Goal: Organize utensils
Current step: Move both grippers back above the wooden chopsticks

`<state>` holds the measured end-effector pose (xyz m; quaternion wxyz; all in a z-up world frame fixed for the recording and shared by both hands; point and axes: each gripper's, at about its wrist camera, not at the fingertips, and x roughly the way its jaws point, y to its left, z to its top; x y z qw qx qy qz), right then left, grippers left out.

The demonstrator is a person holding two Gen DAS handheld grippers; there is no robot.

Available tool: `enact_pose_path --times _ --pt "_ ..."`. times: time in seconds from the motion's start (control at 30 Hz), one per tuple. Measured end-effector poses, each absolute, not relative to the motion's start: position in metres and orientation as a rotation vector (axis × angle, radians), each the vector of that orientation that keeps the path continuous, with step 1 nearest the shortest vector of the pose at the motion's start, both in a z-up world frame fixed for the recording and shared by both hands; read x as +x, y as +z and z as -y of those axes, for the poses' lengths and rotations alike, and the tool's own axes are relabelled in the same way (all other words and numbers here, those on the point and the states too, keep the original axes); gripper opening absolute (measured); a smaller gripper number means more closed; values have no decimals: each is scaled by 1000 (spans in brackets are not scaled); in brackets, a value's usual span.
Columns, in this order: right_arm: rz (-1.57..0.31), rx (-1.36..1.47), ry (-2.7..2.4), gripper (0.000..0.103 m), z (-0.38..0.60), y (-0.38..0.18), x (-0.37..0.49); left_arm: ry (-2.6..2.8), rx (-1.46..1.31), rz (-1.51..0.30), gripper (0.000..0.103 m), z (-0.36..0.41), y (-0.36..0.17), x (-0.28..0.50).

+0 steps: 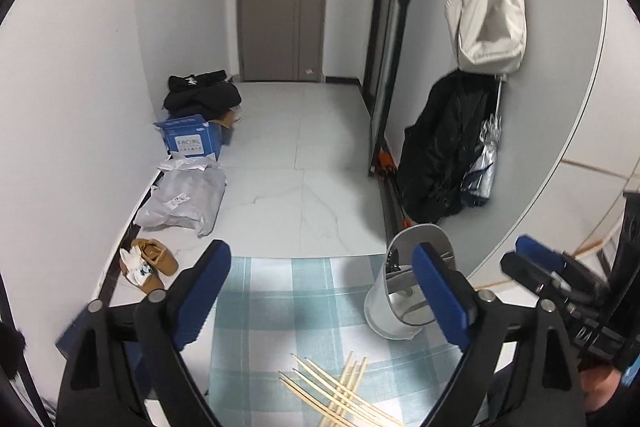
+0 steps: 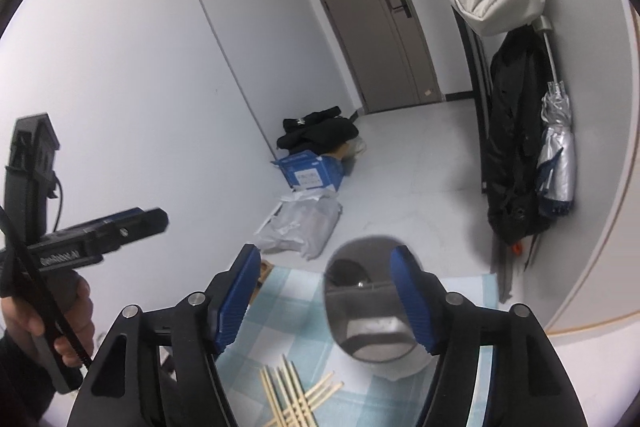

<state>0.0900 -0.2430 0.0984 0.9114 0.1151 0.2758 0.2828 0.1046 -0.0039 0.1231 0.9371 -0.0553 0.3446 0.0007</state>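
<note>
One checked cloth (image 1: pixel 280 307) is covering the table, one metal holder (image 1: pixel 394 301) is standing at its far right, and both grippers, left (image 1: pixel 320 301) and right (image 2: pixel 324 301), are hovering wide, gripping nothing. Chopsticks (image 1: pixel 340 393) (roughly eight, crisscrossed) are lying near the holder.

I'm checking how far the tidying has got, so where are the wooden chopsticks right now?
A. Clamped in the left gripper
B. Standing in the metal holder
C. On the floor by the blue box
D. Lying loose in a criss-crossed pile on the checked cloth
D: the chopsticks lie criss-crossed on the checked cloth in front of the metal holder, and the left gripper and right gripper are both open with nothing between their fingers.
</note>
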Motion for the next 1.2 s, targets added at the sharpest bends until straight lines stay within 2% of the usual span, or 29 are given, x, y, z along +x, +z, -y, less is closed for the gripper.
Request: enact_pose_path --times 0.2,0.53,0.9,1.2 --pt "-555 199 555 70 235 94 61 43 -140 -645 102 -1 115 79" --pt "-509 74 508 88 209 72 18 77 -177 -619 102 -22 79 40" --pt "-633 7 523 88 185 9 12 168 -266 -659 102 -52 19 39" --pt "-808 -11 534 88 171 -40 38 131 -338 -795 102 -68 -33 48"
